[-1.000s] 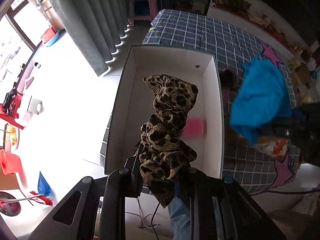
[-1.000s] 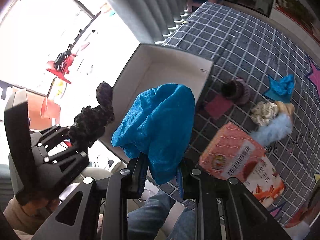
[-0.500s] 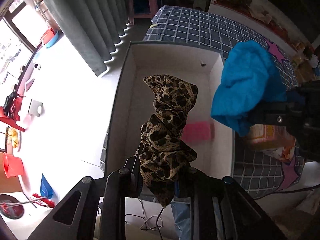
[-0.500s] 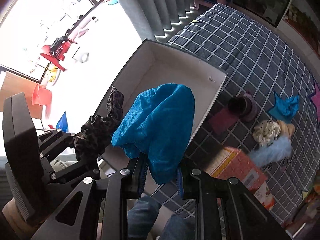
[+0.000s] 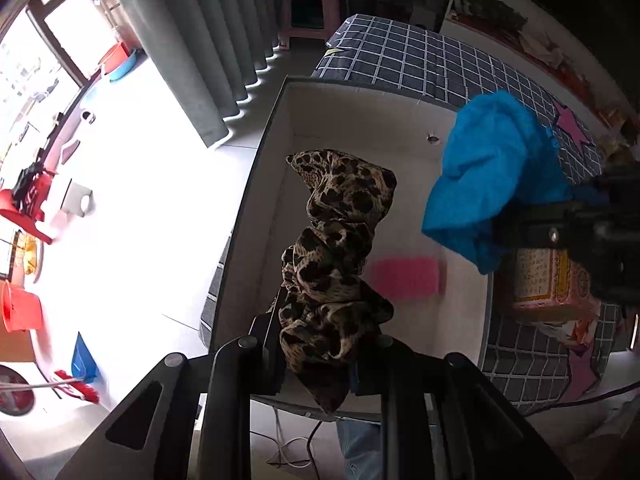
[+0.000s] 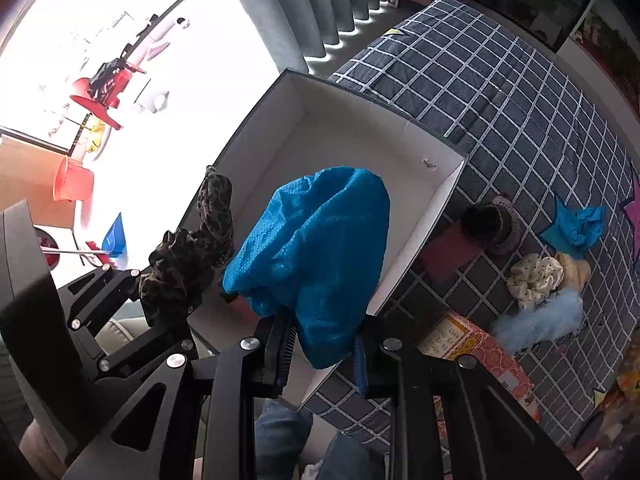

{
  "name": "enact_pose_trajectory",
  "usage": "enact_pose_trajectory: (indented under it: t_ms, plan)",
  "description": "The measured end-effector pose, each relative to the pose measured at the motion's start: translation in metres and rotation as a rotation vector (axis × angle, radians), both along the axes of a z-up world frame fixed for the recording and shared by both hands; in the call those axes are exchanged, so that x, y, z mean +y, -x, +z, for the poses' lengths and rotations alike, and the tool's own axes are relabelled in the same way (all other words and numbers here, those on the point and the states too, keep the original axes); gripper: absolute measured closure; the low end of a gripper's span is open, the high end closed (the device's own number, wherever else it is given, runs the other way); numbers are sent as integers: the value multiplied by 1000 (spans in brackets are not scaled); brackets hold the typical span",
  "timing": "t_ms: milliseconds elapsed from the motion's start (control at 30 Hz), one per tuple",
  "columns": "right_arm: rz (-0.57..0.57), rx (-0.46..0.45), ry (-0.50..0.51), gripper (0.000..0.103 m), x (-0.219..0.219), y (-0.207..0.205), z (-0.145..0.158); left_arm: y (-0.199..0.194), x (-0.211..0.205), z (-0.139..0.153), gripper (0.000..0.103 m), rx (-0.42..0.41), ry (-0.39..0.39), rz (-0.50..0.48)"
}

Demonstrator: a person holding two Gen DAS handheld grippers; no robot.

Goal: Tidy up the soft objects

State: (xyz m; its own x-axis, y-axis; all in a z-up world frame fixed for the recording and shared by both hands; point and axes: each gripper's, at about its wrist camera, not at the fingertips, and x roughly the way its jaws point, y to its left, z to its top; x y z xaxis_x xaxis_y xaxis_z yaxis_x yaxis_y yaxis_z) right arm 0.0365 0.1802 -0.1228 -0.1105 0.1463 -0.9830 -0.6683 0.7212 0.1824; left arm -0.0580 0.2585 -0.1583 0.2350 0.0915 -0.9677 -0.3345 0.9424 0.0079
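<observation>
Your left tongs [image 5: 316,354] are clamped on a leopard scrunchie [image 5: 336,256], held above the white box [image 5: 260,184] on the checked bed [image 6: 500,92]; a pink pad [image 5: 404,278] lies on the box floor. Your right tongs [image 6: 324,354] are clamped on a blue cloth [image 6: 316,248], also over the box. Loose on the bed, right of the box: cream scrunchie [image 6: 532,280], pale blue fluffy piece [image 6: 540,318], small blue cloth [image 6: 580,226], printed carton [image 6: 476,350].

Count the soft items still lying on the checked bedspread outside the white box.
5, all right of the box: dark knitted piece, blue cloth, cream dotted scrunchie, peach scrunchie, pale blue fluffy one. The held cloths may hide others.
</observation>
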Motion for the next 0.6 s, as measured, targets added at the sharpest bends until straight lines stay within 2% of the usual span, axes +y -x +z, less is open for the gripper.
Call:
enact_pose_trajectory:
  t_ms: [233,600]
  plan:
    - [10,5,40,78,9,-3,-11,11,5,-16,79,7,37,46]
    - [6,17,37,78,16,-1,-14,5,9,-20,79,14,27,42]
